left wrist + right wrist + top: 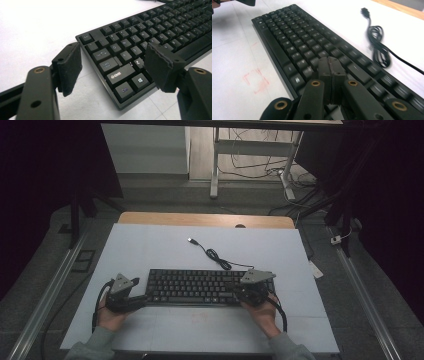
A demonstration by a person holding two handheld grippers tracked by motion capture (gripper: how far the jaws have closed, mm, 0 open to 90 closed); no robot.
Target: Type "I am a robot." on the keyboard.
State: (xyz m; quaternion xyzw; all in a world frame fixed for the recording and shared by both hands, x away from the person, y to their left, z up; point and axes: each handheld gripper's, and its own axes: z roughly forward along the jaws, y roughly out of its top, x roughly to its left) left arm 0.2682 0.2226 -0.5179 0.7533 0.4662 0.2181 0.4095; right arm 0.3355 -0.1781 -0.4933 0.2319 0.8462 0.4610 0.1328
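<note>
White table top (150, 250): broad sheet over a wooden board, whose far edge shows as a strip (205, 219).

Black keyboard (200, 286): lies flat on the near half of the table top, long side running left to right, roughly centred between the two hands.

Keyboard cable (218, 258): leaves the far right of the keyboard, bundled in a small coil on the table just beyond it, plug end (192, 240) lying farther off.

Left gripper (137, 299): at the keyboard's left end, jaws spread wide, one pad (71, 66) off the left edge over bare table, the other (160, 66) above the keys; nothing pinched.

Right gripper (239, 292): over the keyboard's right end, jaws pressed together, pads (332, 72) meeting above the keys with nothing between.
</note>
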